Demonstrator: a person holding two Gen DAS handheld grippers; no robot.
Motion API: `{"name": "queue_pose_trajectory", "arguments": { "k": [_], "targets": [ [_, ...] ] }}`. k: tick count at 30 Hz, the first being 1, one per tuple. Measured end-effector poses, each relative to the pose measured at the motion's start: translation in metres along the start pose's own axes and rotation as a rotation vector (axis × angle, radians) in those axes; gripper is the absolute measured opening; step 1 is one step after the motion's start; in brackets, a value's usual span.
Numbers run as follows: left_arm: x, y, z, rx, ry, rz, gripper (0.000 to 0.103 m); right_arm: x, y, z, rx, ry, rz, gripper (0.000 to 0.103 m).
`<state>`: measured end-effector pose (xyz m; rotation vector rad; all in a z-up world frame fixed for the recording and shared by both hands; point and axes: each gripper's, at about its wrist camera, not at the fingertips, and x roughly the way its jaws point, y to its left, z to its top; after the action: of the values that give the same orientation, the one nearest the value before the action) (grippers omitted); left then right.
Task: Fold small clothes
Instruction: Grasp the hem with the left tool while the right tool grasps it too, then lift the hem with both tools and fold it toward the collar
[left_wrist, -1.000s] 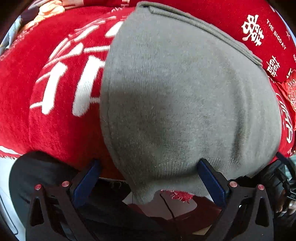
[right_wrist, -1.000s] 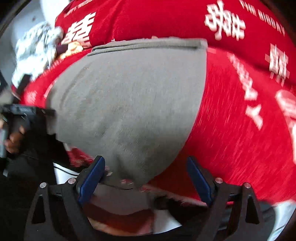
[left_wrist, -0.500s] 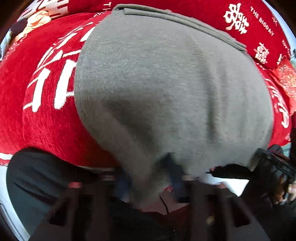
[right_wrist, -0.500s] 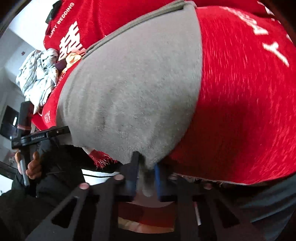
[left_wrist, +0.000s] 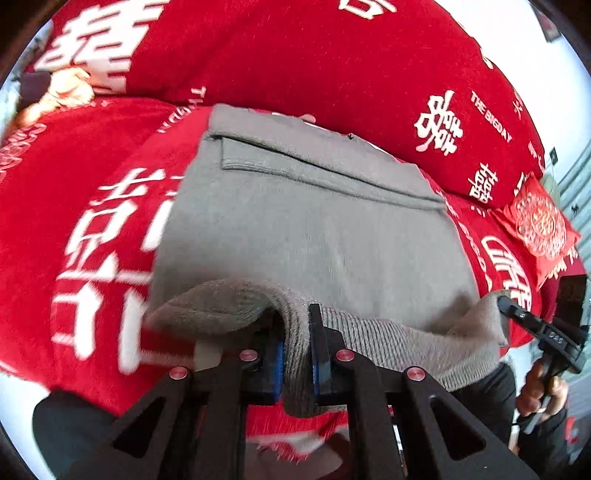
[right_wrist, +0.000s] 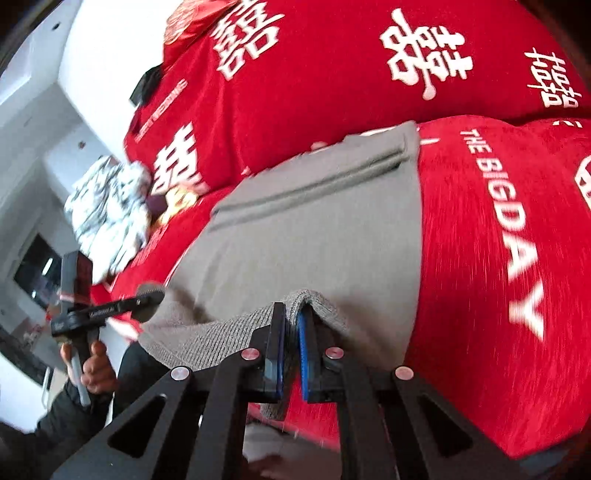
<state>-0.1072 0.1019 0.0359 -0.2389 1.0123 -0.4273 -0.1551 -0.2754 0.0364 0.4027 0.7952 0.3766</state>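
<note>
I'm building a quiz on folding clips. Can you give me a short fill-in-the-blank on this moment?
1. The left tool is shut on the ribbed hem of the ____ knit garment.
2. The right tool is ____ on the same hem.
3. The garment lies on a ____ blanket with white lettering.
4. The English words printed on the blanket beside the garment read "THE ____".

Missing words: grey; shut; red; BIGDAY

Knit garment (left_wrist: 314, 236) lying flat on the blanket (left_wrist: 74, 206), its near hem lifted, left gripper (left_wrist: 295, 354) at the near left corner, right gripper (right_wrist: 291, 354) at the near right corner, cushion (left_wrist: 295, 55) behind the garment, small pouch (left_wrist: 539, 221) at the far right, crumpled cloth (right_wrist: 107, 210) at the far left
</note>
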Motion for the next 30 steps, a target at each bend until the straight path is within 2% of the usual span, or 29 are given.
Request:
{"name": "queue_pose_trajectory", "arguments": {
  "k": [3,5,7,8,9,10,11,12,13,15,16,17,19,20,21,23,24,25,27,30],
  "targets": [
    [0.031,0.012,0.009,-0.069,0.074,-0.030,0.013,0.023,-0.015,0.011,0.042,0.040,-0.026,0.007],
    [0.031,0.021,0.006,-0.116,0.059,-0.084,0.013,0.033,-0.022,0.008,0.045,0.068,-0.042,0.007],
    [0.030,0.027,0.003,-0.153,0.068,-0.133,0.024,0.038,-0.025,0.006,0.065,0.067,-0.036,0.008],
    [0.030,0.029,0.002,-0.169,0.070,-0.170,0.037,0.037,-0.028,0.005,0.100,0.056,-0.009,0.009],
    [0.029,0.030,0.000,-0.182,0.069,-0.207,0.055,0.036,-0.032,0.005,0.122,0.055,0.010,0.010],
    [0.026,0.029,-0.001,-0.187,0.062,-0.236,0.063,0.035,-0.034,0.004,0.143,0.053,0.026,0.010],
    [0.024,0.026,-0.003,-0.184,0.052,-0.234,0.078,0.034,-0.036,0.003,0.158,0.049,0.035,0.013],
    [0.020,0.022,-0.004,-0.170,0.037,-0.207,0.084,0.033,-0.038,0.001,0.164,0.050,0.038,0.017],
    [0.018,0.019,-0.004,-0.154,0.025,-0.183,0.084,0.032,-0.037,-0.001,0.168,0.053,0.044,0.020],
    [0.023,0.013,-0.003,-0.132,0.046,-0.158,0.084,0.030,-0.034,-0.004,0.174,0.057,0.072,0.044],
    [0.025,0.013,-0.003,-0.135,0.054,-0.155,0.084,0.029,-0.032,-0.005,0.174,0.052,0.089,0.050],
    [0.025,0.013,-0.003,-0.138,0.053,-0.149,0.084,0.028,-0.030,-0.005,0.174,0.048,0.092,0.054],
    [0.025,0.010,-0.002,-0.136,0.052,-0.136,0.084,0.031,-0.027,-0.003,0.176,0.054,0.078,0.054],
    [0.025,0.009,-0.002,-0.138,0.053,-0.129,0.073,0.032,-0.028,-0.003,0.181,0.063,0.073,0.054],
    [0.025,0.008,-0.002,-0.138,0.061,-0.117,0.051,0.036,-0.028,-0.003,0.189,0.075,0.068,0.054],
    [0.031,0.007,-0.003,-0.139,0.094,-0.105,0.028,0.035,-0.024,-0.004,0.172,0.080,0.059,0.054],
    [0.033,0.007,-0.004,-0.141,0.098,-0.088,0.023,0.036,-0.021,-0.004,0.154,0.089,0.048,0.052],
    [0.034,0.009,-0.004,-0.139,0.097,-0.078,0.014,0.037,-0.018,-0.005,0.140,0.096,0.030,0.048],
    [0.033,0.010,-0.004,-0.148,0.099,-0.084,0.011,0.039,-0.014,-0.005,0.105,0.121,-0.010,0.010],
    [0.022,0.006,-0.004,-0.128,0.073,-0.063,0.011,0.034,-0.009,-0.004,0.080,0.117,0.002,0.008]
  ]
}}
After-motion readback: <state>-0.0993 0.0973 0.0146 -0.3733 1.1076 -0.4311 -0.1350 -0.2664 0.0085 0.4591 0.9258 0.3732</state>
